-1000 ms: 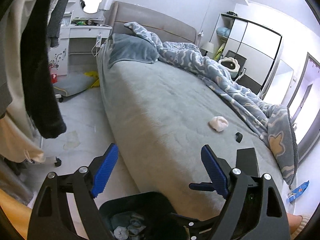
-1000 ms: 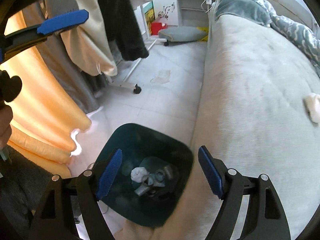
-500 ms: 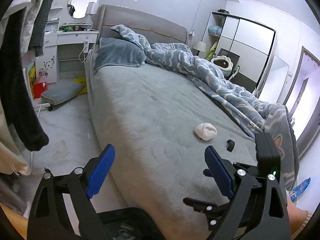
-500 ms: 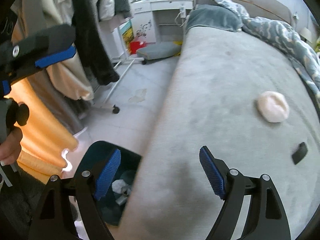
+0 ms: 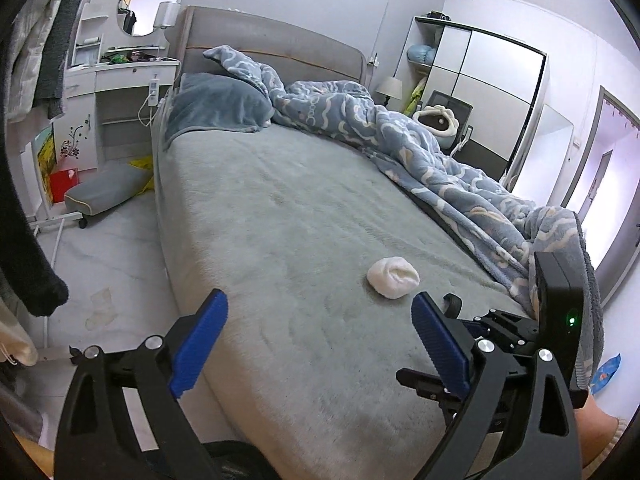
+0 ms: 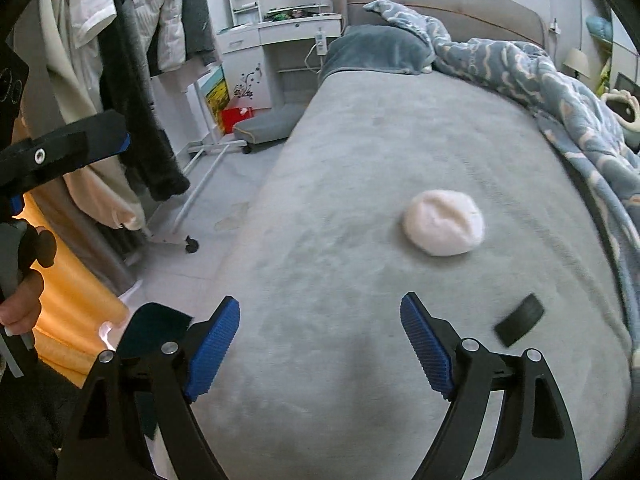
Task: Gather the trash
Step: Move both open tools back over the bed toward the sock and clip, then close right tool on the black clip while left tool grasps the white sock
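Right wrist view: white crumpled wad (image 6: 443,223), likely tissue, lies on the grey bed (image 6: 360,160) ahead of the right gripper (image 6: 320,340) and slightly to its right, well apart from the blue pads, nothing touching it. Small black piece (image 6: 519,319) sits on the bed nearer the gripper, just off its right finger, also untouched. Right gripper jaws have just been opening, stand wide, nothing between them. Left gripper (image 5: 316,336) also spread wide, jaws just been opening too, empty; in its view the same wad (image 5: 393,277) lies beyond its right pad, on the bed near the rumpled blue blanket (image 5: 460,184). Dark bin (image 6: 156,328) shows on the floor by the bed edge at lower left in the right view; its contents can't be seen here. Something pale on the floor (image 5: 100,308) beside the bed and a blue wrapper (image 5: 606,372) at far right may be trash too, unclear. Progress judgement: the wad and the black piece are still to collect, neither grabbed yet; step in hand looks like the approach to the wad, then carry to the bin. Clothes rack (image 6: 132,80) left, dresser (image 6: 276,36) behind.
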Available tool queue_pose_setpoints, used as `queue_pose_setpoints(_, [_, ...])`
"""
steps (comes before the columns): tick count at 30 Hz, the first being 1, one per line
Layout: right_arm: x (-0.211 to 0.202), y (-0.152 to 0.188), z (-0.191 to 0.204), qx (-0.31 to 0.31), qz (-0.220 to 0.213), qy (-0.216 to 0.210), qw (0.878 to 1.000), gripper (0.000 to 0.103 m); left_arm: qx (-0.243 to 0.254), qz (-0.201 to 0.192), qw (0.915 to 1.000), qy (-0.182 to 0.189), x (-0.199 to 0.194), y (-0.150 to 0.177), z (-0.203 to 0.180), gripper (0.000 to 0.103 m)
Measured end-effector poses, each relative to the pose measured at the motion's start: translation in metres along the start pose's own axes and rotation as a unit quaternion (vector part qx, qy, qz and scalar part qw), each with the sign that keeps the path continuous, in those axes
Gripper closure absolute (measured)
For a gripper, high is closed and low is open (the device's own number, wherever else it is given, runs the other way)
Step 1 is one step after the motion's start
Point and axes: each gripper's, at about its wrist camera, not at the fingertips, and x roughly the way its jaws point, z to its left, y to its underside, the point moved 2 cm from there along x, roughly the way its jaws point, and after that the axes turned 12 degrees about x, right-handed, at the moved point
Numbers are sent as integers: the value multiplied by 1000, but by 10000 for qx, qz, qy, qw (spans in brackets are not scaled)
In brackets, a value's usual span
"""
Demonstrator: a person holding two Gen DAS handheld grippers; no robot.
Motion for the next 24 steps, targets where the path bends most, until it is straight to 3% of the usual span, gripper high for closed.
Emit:
queue_pose_setpoints(16, [-5, -18, -70, 64, -273, 324, 9991, 19, 143, 194, 9996, 120, 63, -9, -27, 8])
queue_pose_setpoints(24, [3, -21, -101, 214, -210, 412, 9987, 19, 166, 297, 9993, 182, 90, -10, -36, 8])
